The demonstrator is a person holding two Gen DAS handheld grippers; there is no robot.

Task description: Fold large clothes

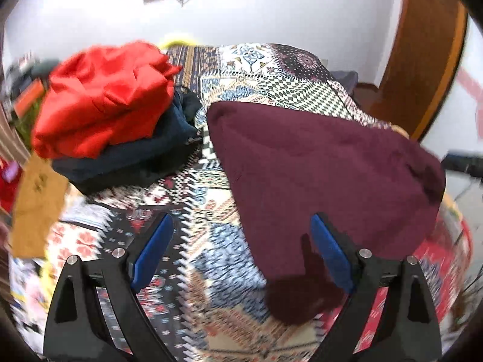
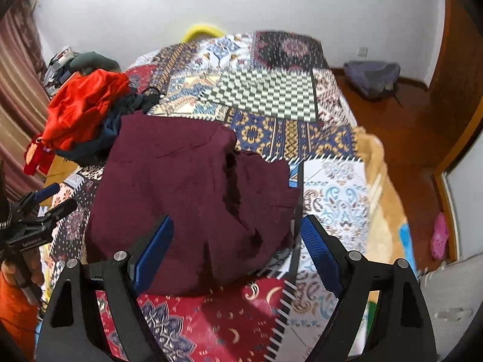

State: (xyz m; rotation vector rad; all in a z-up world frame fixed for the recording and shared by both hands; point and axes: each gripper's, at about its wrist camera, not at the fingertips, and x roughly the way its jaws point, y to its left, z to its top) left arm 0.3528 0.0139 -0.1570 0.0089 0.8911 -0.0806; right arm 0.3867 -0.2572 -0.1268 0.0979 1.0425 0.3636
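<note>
Spread over the near half of the bed with its patchwork-print cotton cover (image 2: 271,102): the large maroon knit garment (image 2: 187,187), partly doubled over, a loose flap humped along its right side and one dark corner trailing toward the bed's near edge. Just left of the maroon garment, a stack of folded clothes, bright red fabric (image 1: 105,96) on top of dark navy pieces (image 1: 126,163). Further left of that stack, a mustard-yellow cloth (image 1: 36,205), blurred.

Left tool (image 1: 241,259) wide apart, empty, hovering just off the garment's near left edge, its right blue pad over the maroon cloth. Right tool (image 2: 235,259) also spread wide, gripping nothing, poised above the garment's near right portion.

Likely troubles from here:
- Pinching only the top layer of the humped flap, leaving the under layer behind and skewing the fold.
- Catching the bed cover along with the maroon knit, dragging the cover and upsetting the whole lay.
- Sweeping the fold leftward and knocking the red-topped stack, so close beside the garment.
- Letting the trailing dark corner slide off the near edge, pulling the soft, heavy knit after it.
- Uneven lift between the two tools, giving a crooked crease.
</note>
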